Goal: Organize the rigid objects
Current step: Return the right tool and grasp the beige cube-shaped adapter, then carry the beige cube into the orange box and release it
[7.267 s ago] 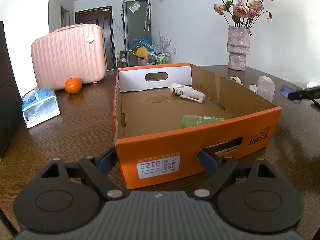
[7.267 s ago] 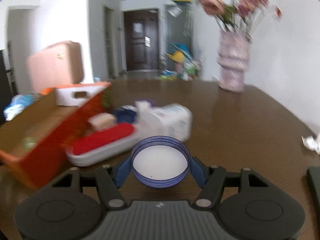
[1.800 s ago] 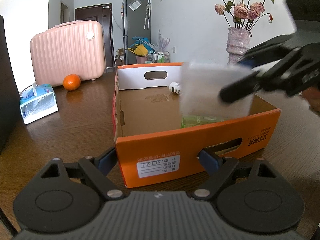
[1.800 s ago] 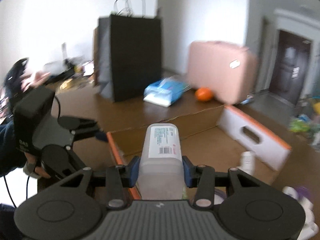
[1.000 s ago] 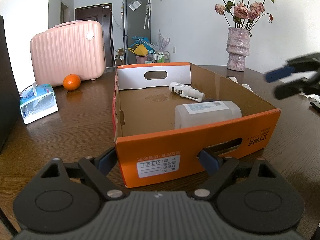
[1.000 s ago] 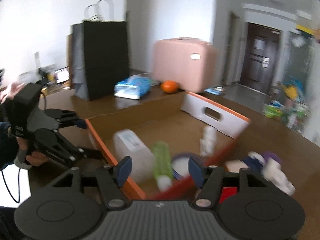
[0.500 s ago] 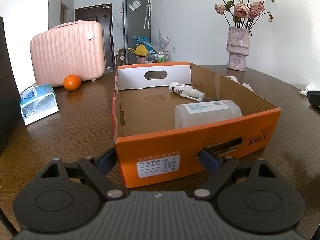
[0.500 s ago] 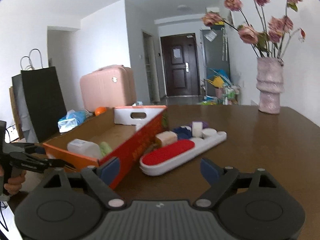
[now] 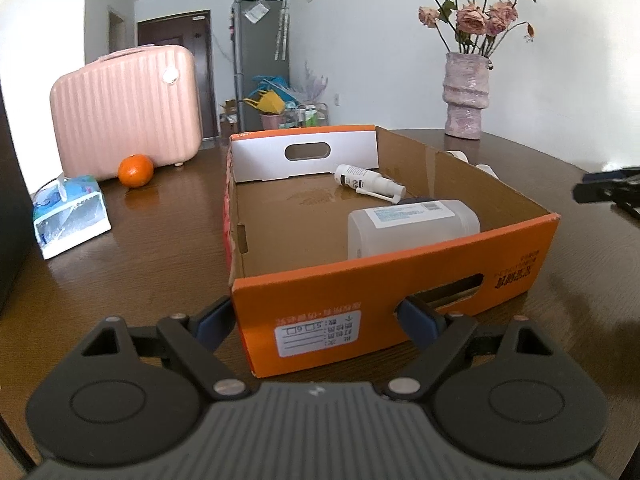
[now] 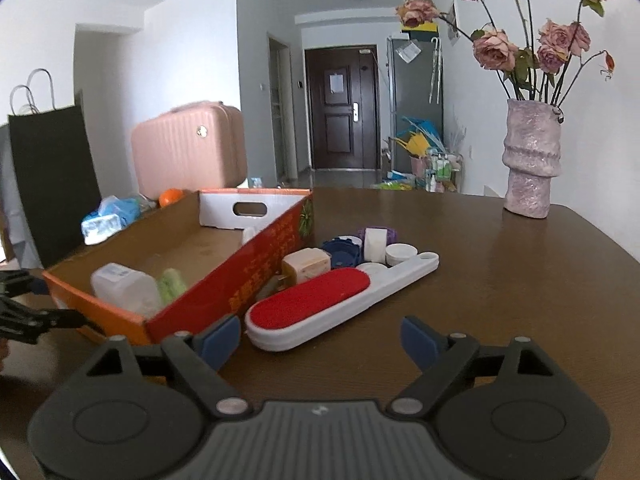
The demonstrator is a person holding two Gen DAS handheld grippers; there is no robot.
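Observation:
An orange cardboard box [image 9: 400, 280] stands on the brown table. In it lie a white translucent bottle [image 9: 412, 228], a small white spray bottle [image 9: 368, 182] and a green bottle [image 10: 172, 284]. My left gripper [image 9: 316, 318] is shut on the box's near wall, with one pad at the corner and the other in the handle hole. My right gripper [image 10: 320, 338] is open and empty, low over the table, right of the box. Just ahead of it lies a white lint brush with a red pad [image 10: 320, 304]. Behind that are a beige block [image 10: 306, 266], blue lids [image 10: 340, 250] and white caps [image 10: 400, 254].
A pink vase of dried roses [image 10: 530, 160] stands at the table's far right. A pink suitcase [image 9: 128, 108], an orange [image 9: 136, 170] and a tissue pack [image 9: 68, 216] sit left of the box. A black paper bag [image 10: 52, 176] stands at the far left.
My right gripper has swung from over the box to the table beside it, its jaws wider, and now faces the lint brush. The left gripper and the box have not moved.

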